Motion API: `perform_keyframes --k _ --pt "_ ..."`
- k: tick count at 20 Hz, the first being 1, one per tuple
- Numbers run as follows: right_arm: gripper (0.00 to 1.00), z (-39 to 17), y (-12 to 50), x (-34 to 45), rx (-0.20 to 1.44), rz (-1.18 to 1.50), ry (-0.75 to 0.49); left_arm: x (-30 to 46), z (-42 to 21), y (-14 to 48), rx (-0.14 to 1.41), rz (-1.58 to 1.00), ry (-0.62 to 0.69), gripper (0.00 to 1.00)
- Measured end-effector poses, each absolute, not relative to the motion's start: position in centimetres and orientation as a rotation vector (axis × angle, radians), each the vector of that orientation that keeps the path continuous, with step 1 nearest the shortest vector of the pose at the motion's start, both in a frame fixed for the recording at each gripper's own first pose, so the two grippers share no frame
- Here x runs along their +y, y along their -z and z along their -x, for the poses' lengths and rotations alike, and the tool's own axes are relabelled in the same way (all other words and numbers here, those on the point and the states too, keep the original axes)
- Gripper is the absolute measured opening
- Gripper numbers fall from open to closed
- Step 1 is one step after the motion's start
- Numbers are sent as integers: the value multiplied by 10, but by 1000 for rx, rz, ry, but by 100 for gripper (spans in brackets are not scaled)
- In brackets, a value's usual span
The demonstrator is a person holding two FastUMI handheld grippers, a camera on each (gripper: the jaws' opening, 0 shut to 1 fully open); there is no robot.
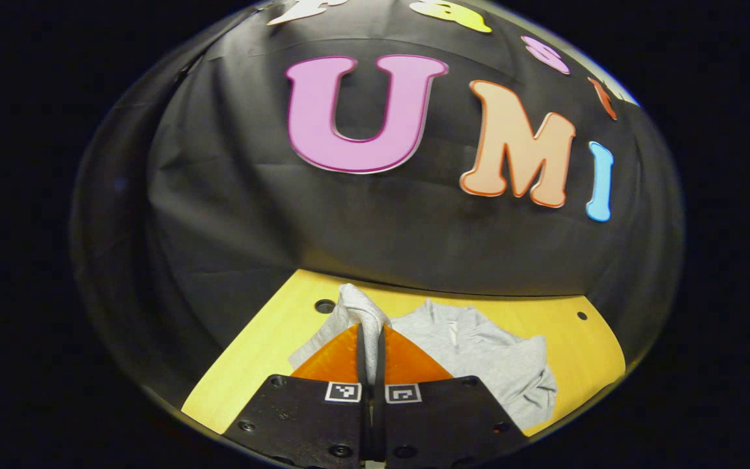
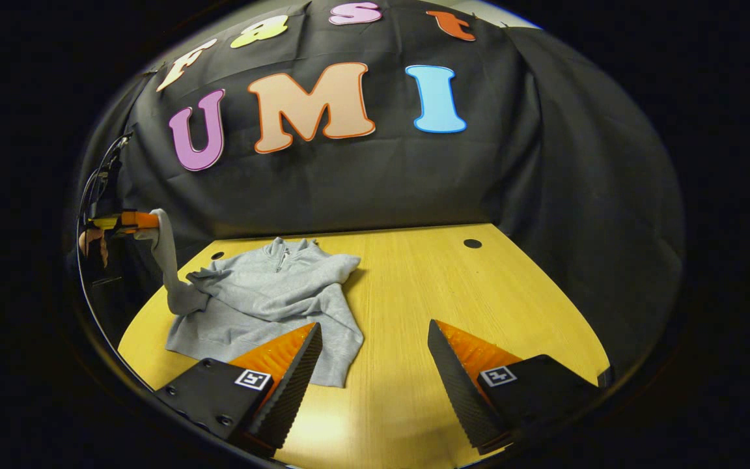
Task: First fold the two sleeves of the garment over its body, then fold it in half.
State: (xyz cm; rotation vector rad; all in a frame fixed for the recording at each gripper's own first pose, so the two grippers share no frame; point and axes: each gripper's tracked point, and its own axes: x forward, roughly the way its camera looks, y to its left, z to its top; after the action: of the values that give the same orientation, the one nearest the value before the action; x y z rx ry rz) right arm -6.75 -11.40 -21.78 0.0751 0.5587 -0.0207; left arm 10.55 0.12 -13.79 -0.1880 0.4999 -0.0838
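Two grippers – left gripper clamped on grey garment sleeve, lifted off table; right gripper apart.

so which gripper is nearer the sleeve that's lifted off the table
Left. The left gripper is shut on the raised sleeve, holding it up above the sweatshirt. The right gripper is open, low over the table, off to the sweatshirt's other side.

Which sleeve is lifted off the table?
The sleeve clamped in the left gripper rises up; the other sleeve lies folded on the grey sweatshirt.
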Motion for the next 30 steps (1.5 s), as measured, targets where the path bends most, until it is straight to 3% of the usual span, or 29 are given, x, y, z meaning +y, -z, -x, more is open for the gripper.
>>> perform_keyframes --k 16,30 --pt "100 106 220 -197 602 -65 134 -209 -125 135 527 145 388 0" --pt "100 137 231 -241 651 -53 192 -307 -103 234 671 59 489 0"
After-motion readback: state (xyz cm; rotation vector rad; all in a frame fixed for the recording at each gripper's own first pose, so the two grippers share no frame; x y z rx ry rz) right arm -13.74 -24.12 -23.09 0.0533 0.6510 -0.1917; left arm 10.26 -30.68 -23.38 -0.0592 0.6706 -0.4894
